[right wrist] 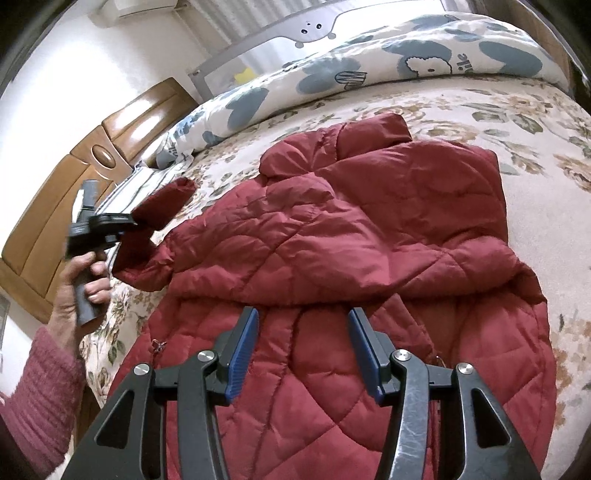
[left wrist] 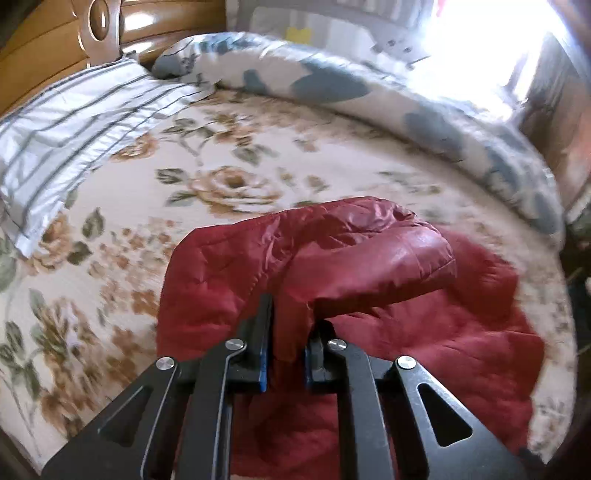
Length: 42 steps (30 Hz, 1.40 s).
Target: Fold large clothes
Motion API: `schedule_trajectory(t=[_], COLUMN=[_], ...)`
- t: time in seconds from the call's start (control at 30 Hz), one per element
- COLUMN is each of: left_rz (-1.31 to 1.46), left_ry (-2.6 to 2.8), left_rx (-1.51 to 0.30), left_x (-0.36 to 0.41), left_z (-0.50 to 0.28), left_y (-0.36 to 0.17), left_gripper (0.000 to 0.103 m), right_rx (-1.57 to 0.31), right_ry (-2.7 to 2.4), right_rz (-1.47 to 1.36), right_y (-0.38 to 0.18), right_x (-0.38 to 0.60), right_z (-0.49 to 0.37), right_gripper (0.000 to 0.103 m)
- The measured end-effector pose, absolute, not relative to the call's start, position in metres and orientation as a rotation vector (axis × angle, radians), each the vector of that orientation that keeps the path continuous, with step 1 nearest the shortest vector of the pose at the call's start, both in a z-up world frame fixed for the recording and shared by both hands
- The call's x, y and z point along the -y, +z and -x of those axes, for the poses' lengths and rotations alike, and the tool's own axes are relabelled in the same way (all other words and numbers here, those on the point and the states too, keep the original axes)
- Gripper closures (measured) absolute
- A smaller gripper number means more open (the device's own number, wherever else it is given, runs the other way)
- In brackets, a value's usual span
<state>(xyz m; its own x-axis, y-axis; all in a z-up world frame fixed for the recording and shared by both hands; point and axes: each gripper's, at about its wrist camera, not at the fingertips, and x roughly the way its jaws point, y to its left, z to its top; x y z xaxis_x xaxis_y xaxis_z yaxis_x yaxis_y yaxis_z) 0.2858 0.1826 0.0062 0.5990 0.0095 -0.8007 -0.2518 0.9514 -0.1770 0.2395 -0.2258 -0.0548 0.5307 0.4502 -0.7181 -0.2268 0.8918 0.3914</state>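
Note:
A dark red quilted jacket (right wrist: pixel 351 236) lies spread on a floral bedspread (right wrist: pixel 535 192). My left gripper (left wrist: pixel 291 325) is shut on the end of the jacket's sleeve (left wrist: pixel 369 258) and holds it lifted above the bed. In the right wrist view the left gripper (right wrist: pixel 110 221) shows at the left with the sleeve cuff (right wrist: pixel 159 210) in its jaws, held by a hand. My right gripper (right wrist: pixel 303 325) is open and empty, hovering just above the jacket's lower body, with its blue pads (right wrist: pixel 242 350) apart.
A rolled white quilt with blue prints (right wrist: pixel 369 70) lies along the far side of the bed. A striped pillow (left wrist: pixel 70 133) sits by the wooden headboard (left wrist: pixel 48 48). A grey bed rail (right wrist: pixel 295 29) stands behind the quilt.

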Motion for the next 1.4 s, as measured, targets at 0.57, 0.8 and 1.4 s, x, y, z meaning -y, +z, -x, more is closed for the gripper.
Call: schedule_trajectory(t=[0.57, 0.8, 1.4], left_rz=[0.284, 0.302, 0.234], left_ry=[-0.244, -0.316, -0.372], left_rx=[-0.833, -0.885, -0.985], left_x=[-0.041, 0.006, 0.045], left_z=[-0.236, -0.233, -0.236], left_y=[0.033, 0.007, -0.037], left_gripper=[0.093, 0.092, 0.092], right_rx=[-0.923, -0.904, -0.956], right_ry=[0.354, 0.332, 0.432], right_rz=[-0.344, -0.419, -0.734], right_y=[-0.054, -0.047, -0.076], right_x=[0.261, 0.285, 0.307], right_z=[-0.232, -0.235, -0.308], right_gripper=[0.050, 0.049, 0.037])
